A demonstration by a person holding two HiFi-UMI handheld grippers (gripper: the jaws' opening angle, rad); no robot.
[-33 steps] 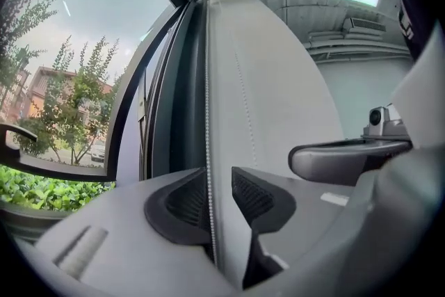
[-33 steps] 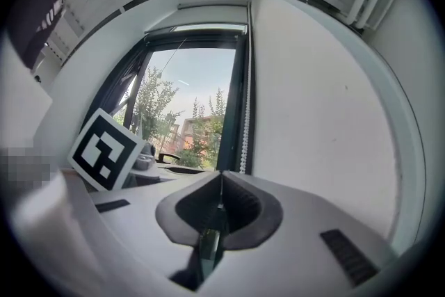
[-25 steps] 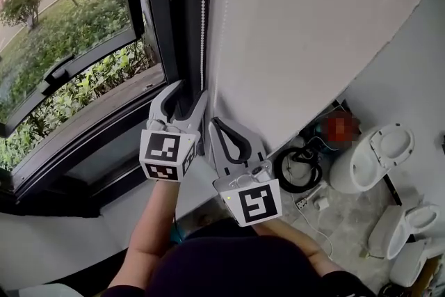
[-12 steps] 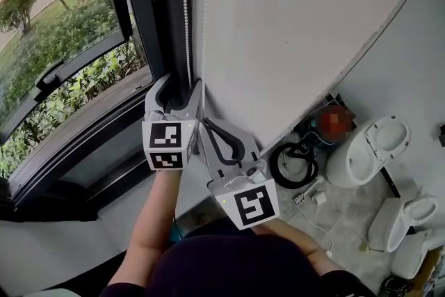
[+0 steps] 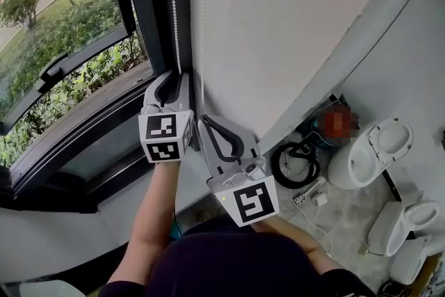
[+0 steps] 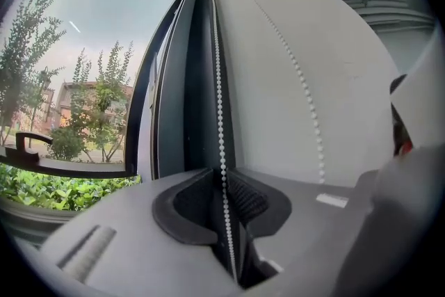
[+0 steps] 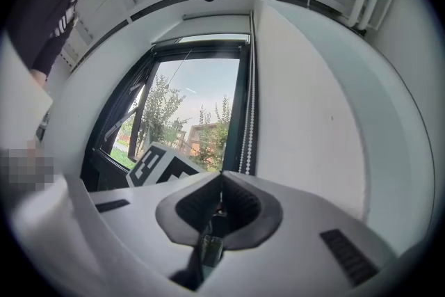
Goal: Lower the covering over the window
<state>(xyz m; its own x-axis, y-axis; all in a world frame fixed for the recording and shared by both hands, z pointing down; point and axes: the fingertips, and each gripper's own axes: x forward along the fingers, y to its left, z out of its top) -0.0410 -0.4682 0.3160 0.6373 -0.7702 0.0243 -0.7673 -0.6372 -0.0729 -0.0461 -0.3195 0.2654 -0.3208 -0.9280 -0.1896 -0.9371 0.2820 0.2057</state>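
A white bead chain [image 5: 174, 3] hangs down the dark window frame [image 5: 149, 17], with its second strand [image 5: 202, 10] against the white wall [image 5: 299, 24]. My left gripper [image 5: 174, 80] points up at the frame. In the left gripper view the bead chain [image 6: 217, 80] runs straight down between the jaws of the left gripper [image 6: 224, 181], which are closing, and the pads meet on it. My right gripper [image 5: 206, 123] is just below and to the right, shut with nothing in it. The right gripper view shows the right gripper [image 7: 221, 181] and the chain [image 7: 245, 135] beyond. I cannot make out the covering itself.
The window pane [image 5: 62, 31] looks out on green shrubs, with a black handle [image 5: 55, 67] on its lower frame. On the floor at the right lie a black cable coil [image 5: 297, 167] and white ceramic fixtures [image 5: 368, 156]. The wall stands close to the right of the chain.
My left gripper has shifted a little to the left onto the bead chain, and its jaws have gone from wide apart to closed around it. The right gripper has stayed shut.
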